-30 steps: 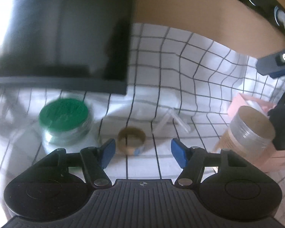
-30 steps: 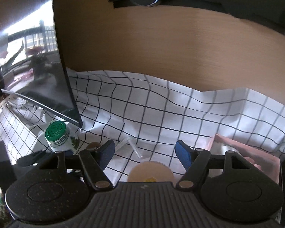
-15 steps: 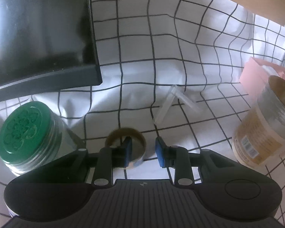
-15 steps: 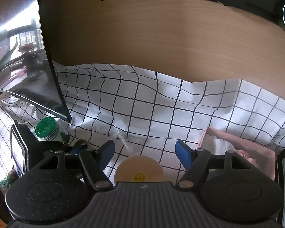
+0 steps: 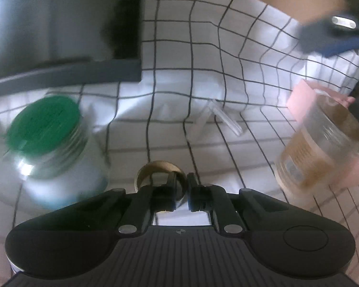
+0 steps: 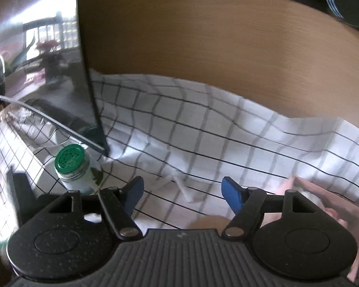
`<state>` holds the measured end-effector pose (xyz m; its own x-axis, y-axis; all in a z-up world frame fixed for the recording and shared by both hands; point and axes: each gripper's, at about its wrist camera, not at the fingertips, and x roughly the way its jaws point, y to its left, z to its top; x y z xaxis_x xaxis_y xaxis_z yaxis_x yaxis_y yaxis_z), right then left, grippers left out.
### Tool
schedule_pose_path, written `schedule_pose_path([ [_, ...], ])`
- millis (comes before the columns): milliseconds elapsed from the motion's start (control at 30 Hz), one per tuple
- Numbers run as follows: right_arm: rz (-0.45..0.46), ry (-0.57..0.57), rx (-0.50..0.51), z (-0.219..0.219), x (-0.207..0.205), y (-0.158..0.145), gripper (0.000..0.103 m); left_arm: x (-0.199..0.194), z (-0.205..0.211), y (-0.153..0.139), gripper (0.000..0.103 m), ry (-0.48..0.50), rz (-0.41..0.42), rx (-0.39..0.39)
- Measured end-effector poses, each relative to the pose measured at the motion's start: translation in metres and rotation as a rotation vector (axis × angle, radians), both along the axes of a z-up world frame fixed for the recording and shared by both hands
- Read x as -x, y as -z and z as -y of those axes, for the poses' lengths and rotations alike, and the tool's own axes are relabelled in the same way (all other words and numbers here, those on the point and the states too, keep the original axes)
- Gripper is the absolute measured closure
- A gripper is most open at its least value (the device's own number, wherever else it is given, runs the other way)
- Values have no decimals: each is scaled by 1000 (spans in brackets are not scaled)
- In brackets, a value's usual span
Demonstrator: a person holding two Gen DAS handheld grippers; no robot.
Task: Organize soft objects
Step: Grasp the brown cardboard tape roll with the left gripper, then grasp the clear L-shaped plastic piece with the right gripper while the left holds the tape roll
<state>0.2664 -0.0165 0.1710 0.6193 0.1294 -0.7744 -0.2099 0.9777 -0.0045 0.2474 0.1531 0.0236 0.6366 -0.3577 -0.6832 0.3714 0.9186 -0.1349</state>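
Your left gripper (image 5: 182,192) pinched the wall of the tape roll (image 5: 160,171) beside the green-lidded jar (image 5: 52,150); such a thin-edge hold could have slipped. Your right gripper (image 6: 182,192) hung open, empty, near the pink box (image 6: 328,205).

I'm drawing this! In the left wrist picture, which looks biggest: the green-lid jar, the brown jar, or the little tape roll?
1. Green-lid jar and brown jar: they look about alike, and it is blurry, so I can't rank them.
2. Tape roll: smallest.
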Motion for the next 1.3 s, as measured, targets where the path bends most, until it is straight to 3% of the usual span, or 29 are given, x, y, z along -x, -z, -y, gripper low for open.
schedule_pose_path([
  [133,-36,-27,46,-37,-17,27,23,41,-26,-5,94,-37,-5,73],
  [300,-91,62,156,-73,-47,82,23,82,-71,-15,94,-137,7,173],
  [433,-129,124,254,-83,-68,118,23,95,-101,-22,94,-212,33,200],
  [533,-119,150,272,-82,-75,127,23,100,-117,-28,94,-247,49,213],
  [600,-129,150,268,-81,-76,125,37,99,-123,-31,94,-258,61,211],
  [733,-173,125,168,-73,-68,108,38,89,-135,-43,94,-280,90,213],
  [867,-119,81,63,-63,-46,61,40,69,-137,-72,94,-272,180,177],
  [900,-85,68,53,-60,-39,44,63,62,-137,-80,94,-268,200,166],
  [933,-62,57,46,-57,-33,29,78,54,-136,-88,94,-266,220,154],
  [967,-53,50,39,-53,-32,17,85,47,-135,-95,94,-263,236,147],
  [1133,72,61,42,-15,-15,-40,85,13,-118,-125,94,-256,293,137],
  [1300,96,84,2,29,0,-61,85,7,-99,-143,94,-215,305,182],
])
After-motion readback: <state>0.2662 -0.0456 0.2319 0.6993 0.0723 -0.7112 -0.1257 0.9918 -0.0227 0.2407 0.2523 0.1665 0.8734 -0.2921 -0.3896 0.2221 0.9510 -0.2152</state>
